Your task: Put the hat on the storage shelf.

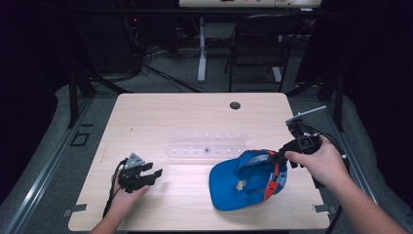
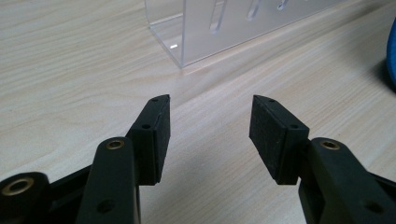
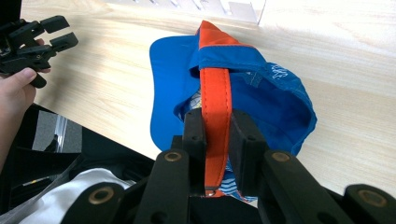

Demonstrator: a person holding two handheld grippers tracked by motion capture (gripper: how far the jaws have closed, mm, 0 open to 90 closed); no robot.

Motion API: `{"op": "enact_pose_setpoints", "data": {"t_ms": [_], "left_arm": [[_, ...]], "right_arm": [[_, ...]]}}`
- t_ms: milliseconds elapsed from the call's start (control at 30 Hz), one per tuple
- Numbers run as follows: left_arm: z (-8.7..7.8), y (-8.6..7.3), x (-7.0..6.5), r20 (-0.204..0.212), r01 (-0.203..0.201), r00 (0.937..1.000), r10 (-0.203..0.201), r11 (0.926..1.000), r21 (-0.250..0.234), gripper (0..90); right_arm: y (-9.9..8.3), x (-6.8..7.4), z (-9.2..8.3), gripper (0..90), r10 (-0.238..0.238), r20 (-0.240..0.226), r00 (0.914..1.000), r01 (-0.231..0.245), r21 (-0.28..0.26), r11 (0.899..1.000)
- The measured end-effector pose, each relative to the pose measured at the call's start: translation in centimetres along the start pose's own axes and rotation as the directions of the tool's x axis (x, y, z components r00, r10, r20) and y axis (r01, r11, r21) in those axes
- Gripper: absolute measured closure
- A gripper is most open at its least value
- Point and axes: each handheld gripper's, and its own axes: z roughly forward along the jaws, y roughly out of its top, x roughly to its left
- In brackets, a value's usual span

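Objects on the wooden table (image 1: 146,117) are counted as 2: 1 blue baseball cap (image 1: 238,187) and 1 clear acrylic rack (image 1: 207,146). The cap is seen upside down at the table's right front, near the rack. Its orange strap (image 3: 215,112) is clamped between the jaws of the right gripper (image 3: 216,140), and the rear of the cap is held raised. The left gripper (image 2: 208,126) is held near the table's left front, jaws apart with nothing between them.
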Motion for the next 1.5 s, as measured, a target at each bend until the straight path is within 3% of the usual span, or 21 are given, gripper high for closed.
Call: {"op": "enact_pose_setpoints", "data": {"t_ms": [633,733,1000,1500], "left_arm": [[0.0,0.0,0.0,0.001,-0.002,1.0,0.002,1.0,0.001,49.0],[0.0,0.0,0.0,0.001,-0.004,1.0,0.004,1.0,0.002,49.1],[0.0,0.0,0.0,0.006,-0.008,0.9999,0.008,0.9999,0.011,49.1],[0.0,0.0,0.0,0.006,-0.008,1.0,0.008,0.9999,0.013,49.1]], "right_arm": [[1.7,1.4,-3.0,78.1,0.007,0.053,0.9986,-0.008,0.008,1.0],[2.0,1.5,-3.6,78.1,-0.01,0.071,0.9974,0.008,0.027,1.0],[2.4,2.6,-4.9,78.1,-0.024,0.085,0.9961,0.022,0.019,1.0],[3.0,3.2,-6.8,78.1,0.0,0.116,0.9933,-0.001,0.012,1.0]]}}
